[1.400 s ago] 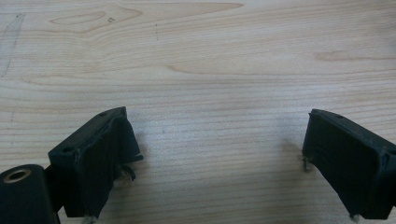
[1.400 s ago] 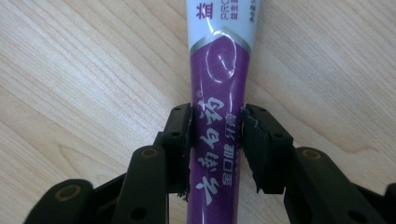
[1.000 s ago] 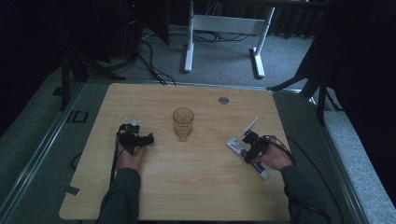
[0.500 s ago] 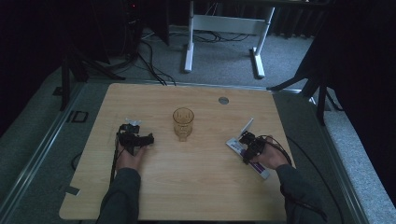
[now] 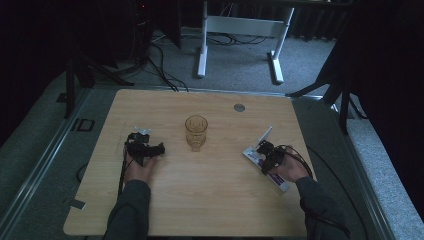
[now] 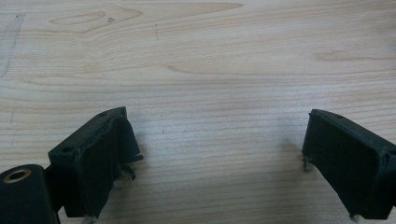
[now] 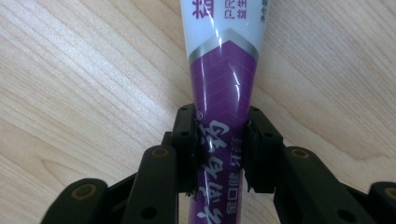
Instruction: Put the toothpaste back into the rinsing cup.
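Note:
A purple and white toothpaste tube lies flat on the wooden table, at the right side in the high view. My right gripper rests over it. Its jaws have just been closing, and both pads now press the purple part of the tube from either side. At the left, my left gripper sits on the table. In its own view its jaws stand wide apart over bare wood, with nothing between them.
An amber drinking glass stands upright at the table's middle, between the two hands. A slim white object lies just beyond the right gripper. A round grey grommet sits near the far edge.
The right forearm has swung slightly inward. Both grippers, the tube and the glass keep their places.

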{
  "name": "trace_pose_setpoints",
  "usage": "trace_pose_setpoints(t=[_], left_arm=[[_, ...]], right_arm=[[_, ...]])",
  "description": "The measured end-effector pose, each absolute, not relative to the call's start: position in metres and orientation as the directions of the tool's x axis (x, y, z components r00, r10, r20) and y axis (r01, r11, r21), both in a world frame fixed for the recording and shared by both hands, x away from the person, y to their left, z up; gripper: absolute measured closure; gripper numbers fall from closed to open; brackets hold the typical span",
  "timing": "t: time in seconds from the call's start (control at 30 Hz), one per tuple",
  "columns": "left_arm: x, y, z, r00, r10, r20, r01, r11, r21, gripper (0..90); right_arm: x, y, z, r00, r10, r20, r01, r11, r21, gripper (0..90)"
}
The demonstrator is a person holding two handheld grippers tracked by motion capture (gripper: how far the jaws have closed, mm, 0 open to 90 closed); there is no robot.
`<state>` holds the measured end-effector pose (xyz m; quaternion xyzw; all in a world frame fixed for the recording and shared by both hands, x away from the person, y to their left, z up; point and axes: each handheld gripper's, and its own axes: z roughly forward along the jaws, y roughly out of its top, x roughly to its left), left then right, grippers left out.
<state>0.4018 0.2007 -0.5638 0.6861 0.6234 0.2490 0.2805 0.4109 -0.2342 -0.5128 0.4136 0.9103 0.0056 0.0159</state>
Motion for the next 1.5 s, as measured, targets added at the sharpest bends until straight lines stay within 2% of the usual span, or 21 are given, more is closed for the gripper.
trace_pose_setpoints(t=[0.53,1.13,1.5], left_arm=[[0.402,0.201,-0.564,0.1,0.995,-0.008,0.716,-0.067,0.695,7.6],[0.402,0.201,-0.564,0.1,0.995,-0.008,0.716,-0.067,0.695,7.6],[0.402,0.201,-0.564,0.101,0.995,-0.008,0.716,-0.067,0.695,7.6]], right_arm=[[0.409,-0.242,-0.504,-0.64,0.768,-0.011,0.766,0.639,0.072,71.3],[0.407,-0.241,-0.474,-0.622,0.783,-0.025,0.748,0.604,0.274,71.8],[0.407,-0.242,-0.456,-0.599,0.801,0.019,0.729,0.535,0.426,72.1]])
